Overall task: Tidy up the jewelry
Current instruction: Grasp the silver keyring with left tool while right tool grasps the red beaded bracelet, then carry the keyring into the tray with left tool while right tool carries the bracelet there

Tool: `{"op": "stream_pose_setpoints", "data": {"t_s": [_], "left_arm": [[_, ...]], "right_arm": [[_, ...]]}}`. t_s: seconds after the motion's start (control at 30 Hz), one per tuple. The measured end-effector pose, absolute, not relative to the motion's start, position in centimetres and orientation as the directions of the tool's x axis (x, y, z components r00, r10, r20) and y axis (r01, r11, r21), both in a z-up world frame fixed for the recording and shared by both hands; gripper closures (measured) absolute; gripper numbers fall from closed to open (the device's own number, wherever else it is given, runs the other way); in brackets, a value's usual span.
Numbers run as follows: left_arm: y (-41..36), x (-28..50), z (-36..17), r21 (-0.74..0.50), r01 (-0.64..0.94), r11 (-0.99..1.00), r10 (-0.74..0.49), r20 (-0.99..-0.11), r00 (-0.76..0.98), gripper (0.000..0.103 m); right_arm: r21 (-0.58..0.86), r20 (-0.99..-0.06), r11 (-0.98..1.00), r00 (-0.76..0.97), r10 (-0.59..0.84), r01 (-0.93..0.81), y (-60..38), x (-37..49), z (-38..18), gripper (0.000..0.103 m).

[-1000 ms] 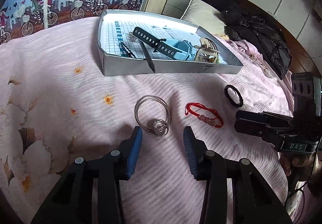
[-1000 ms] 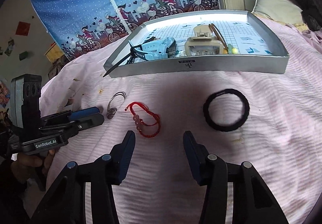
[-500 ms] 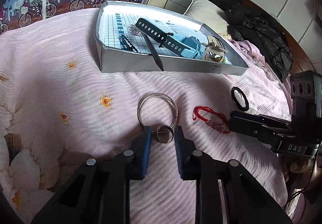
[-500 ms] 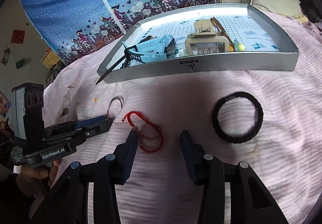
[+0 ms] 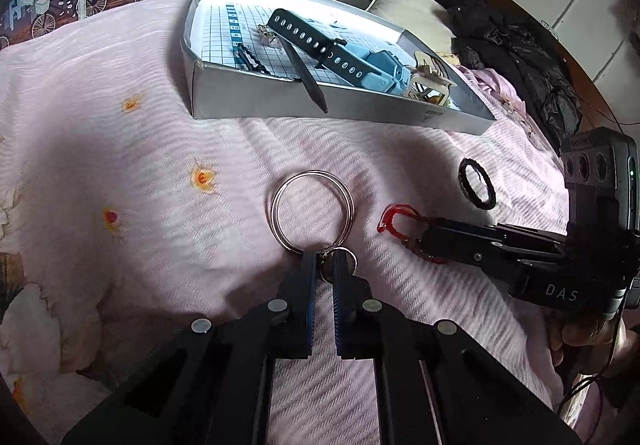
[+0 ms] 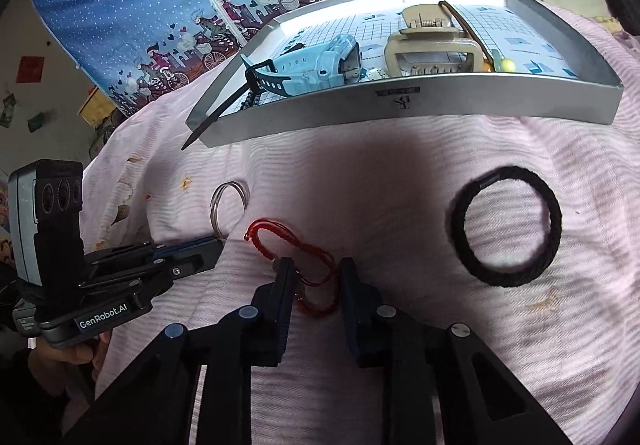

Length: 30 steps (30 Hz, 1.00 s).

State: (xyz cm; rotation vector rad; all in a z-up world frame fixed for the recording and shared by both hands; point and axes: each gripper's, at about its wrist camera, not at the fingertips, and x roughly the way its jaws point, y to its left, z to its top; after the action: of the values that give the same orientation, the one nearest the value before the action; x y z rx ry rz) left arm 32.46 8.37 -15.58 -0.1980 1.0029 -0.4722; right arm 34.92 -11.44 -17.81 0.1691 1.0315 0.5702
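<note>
Left wrist view: left gripper (image 5: 323,259) is pinching the silver rings (image 5: 312,205) on the bed (image 5: 120,165), having closed from wide; right gripper (image 6: 316,269) fingers are narrowing around the red bracelet (image 6: 280,241).

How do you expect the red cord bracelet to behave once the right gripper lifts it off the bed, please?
The red cord bracelet lies in loose, uneven loops, so it will probably hang limp. It looks thin and light, so the right gripper, whose fingers sit either side of it, may catch only one strand. Its small beads might swing.
</note>
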Motion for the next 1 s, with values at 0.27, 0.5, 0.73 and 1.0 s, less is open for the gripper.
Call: {"op": "stream_pose_setpoints", "data": {"t_s": [0.27,0.5,0.73,1.0], "left_arm": [[8.4,31.8,-15.0,-0.394,0.277,0.877,-0.48,-0.746,0.461,0.099],[8.6,29.9,-13.0,-0.392,0.261,0.882,-0.471,-0.721,0.508,0.099],[7.9,28.4,-10.7,-0.424,0.243,0.873,-0.484,-0.679,0.553,0.099],[6.7,28.6,-8.2,-0.473,0.217,0.854,-0.502,-0.637,0.585,0.099]], "right_arm": [[0.435,-0.723,0.829,0.413,0.554,-0.351,-13.1,33.1,-17.7,0.099],[0.453,-0.664,0.814,0.473,0.58,-0.363,-14.2,31.3,-16.1,0.099],[0.458,-0.629,0.808,0.507,0.589,-0.37,-16.1,30.1,-14.6,0.099],[0.445,-0.585,0.817,0.572,0.575,-0.366,-19.5,31.9,-11.5,0.099]]}}
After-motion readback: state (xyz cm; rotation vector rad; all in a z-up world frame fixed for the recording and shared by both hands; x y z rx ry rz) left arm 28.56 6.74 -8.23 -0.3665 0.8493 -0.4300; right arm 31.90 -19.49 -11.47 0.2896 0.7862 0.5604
